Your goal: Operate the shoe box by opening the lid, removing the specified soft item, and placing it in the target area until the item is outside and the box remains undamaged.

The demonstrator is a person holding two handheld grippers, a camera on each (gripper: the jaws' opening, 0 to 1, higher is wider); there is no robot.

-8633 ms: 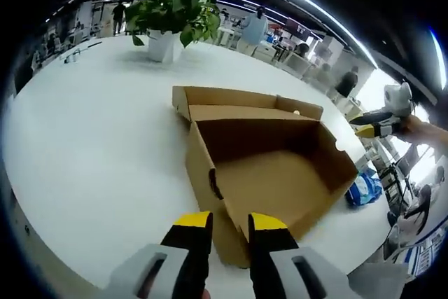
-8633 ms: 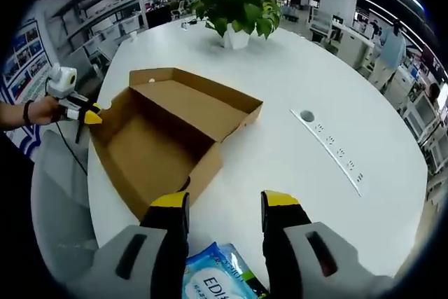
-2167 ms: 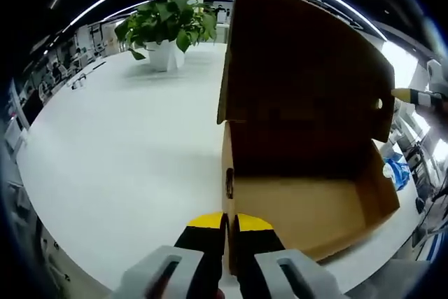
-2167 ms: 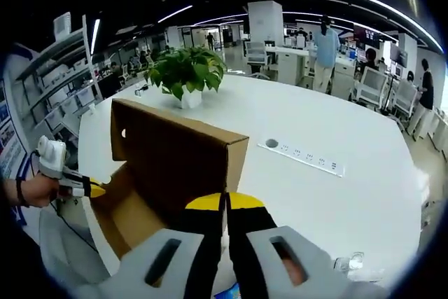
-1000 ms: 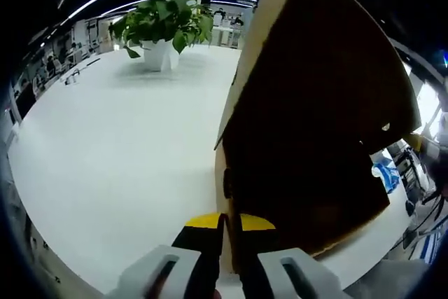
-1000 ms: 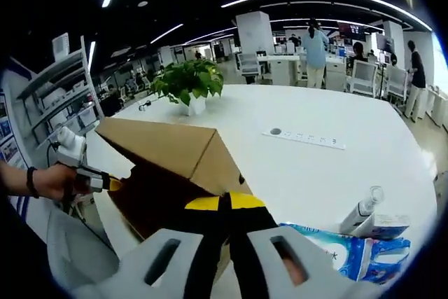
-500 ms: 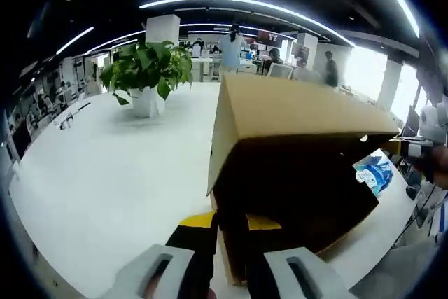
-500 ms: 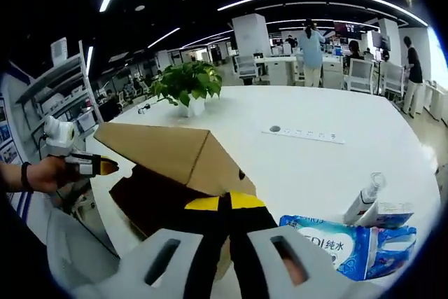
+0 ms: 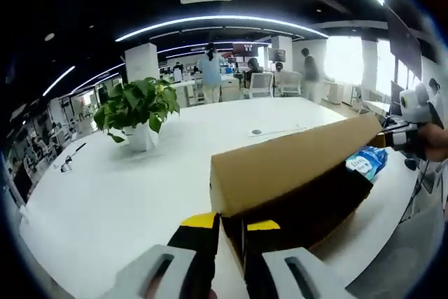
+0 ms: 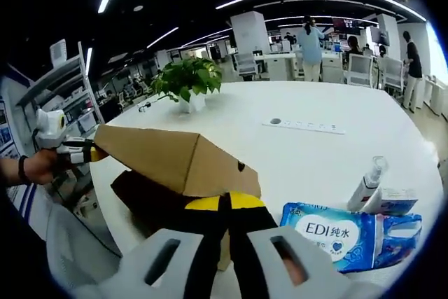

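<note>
White office surface point(image 10: 336, 152); lid point(image 10: 168, 155) nearly down, pinched by right tongs point(image 10: 220, 204); left tongs point(image 9: 229, 223) parted. Best lowered slow, corners kept uncrushed.

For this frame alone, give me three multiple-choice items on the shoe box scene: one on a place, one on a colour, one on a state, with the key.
1. Where does the blue tissue pack lie?
A. inside the shoe box
B. on the white table beside the shoe box
C. in the plant pot

2. What colour are the tips of the right tool?
A. yellow
B. red
C. green

3. How does the lid of the shoe box stand?
A. laid flat open behind the box
B. torn off and gone
C. lowered over the box, a dark gap under it

Key: 1 B, the pack rests on the white table next to a small bottle. 2 A, both tips show yellow in the right gripper view. 3 C, the lid slants over the box in both views, with shadow beneath; the left tool sits at the box's near corner.
</note>
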